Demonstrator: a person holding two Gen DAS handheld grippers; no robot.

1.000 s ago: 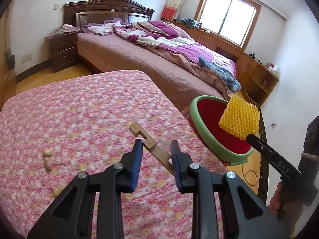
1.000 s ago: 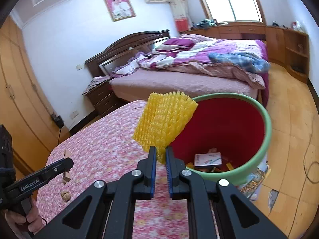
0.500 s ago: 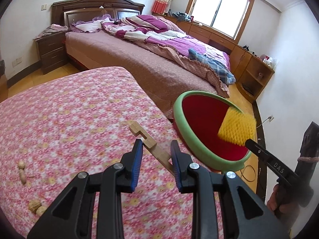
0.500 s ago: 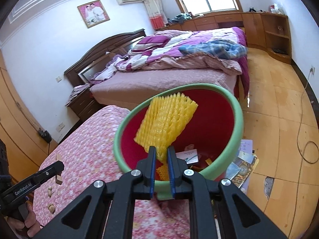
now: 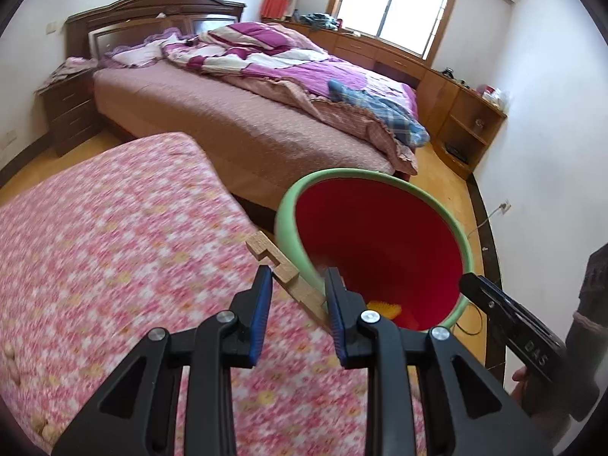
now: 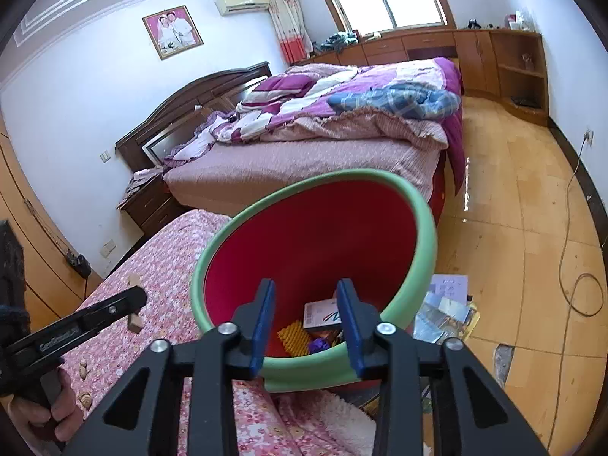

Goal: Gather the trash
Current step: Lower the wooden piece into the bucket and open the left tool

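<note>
A red bin with a green rim (image 5: 288, 212) (image 6: 425, 235) stands beside the pink flowered table (image 5: 114, 228). My left gripper (image 5: 298, 288) is shut on a notched wooden piece (image 5: 281, 266) and holds it by the bin's near rim. My right gripper (image 6: 306, 300) is open and empty over the bin's mouth. The yellow foam net (image 6: 294, 336) lies at the bottom of the bin with a small card box (image 6: 323, 313) and purple scrap; it also shows in the left wrist view (image 5: 383, 307).
Several nut shells (image 6: 85, 383) lie on the table (image 6: 159, 273), also in the left wrist view (image 5: 11, 357). A large bed (image 5: 247, 121) stands behind. Papers (image 6: 444, 304) lie on the wooden floor next to the bin. A cable (image 6: 581, 296) runs along the floor.
My right gripper opened and let go of the yellow foam net, which dropped into the bin. My left gripper moved right with the wooden piece, up to the bin's rim.
</note>
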